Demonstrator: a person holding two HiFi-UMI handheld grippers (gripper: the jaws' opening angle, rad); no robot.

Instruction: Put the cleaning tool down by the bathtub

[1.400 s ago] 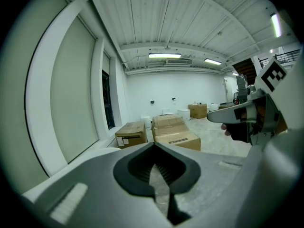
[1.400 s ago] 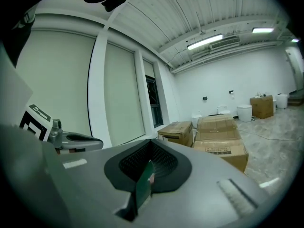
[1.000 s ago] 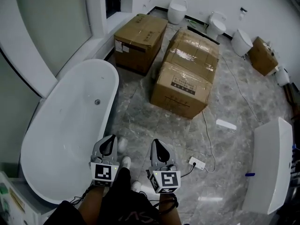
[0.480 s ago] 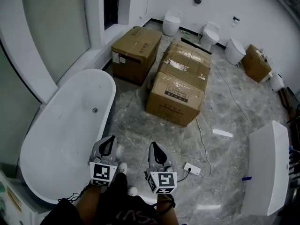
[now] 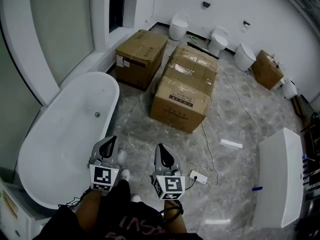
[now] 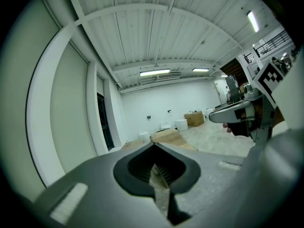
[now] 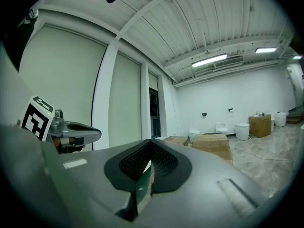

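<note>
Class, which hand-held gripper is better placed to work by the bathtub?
Left: the left hand-held gripper hangs by the bathtub rim; the right hand-held gripper sits farther out.

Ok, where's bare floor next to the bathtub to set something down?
Bare floor lies between the bathtub and the nearest cardboard box. Further right it's cluttered: a power strip and a cable. The person's shoes stand by the tub's near end.

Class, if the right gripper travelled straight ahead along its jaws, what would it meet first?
Probably the nearest cardboard box, near its left edge; the right gripper has only open floor before it. Depth is unclear, so it might slip past.
</note>
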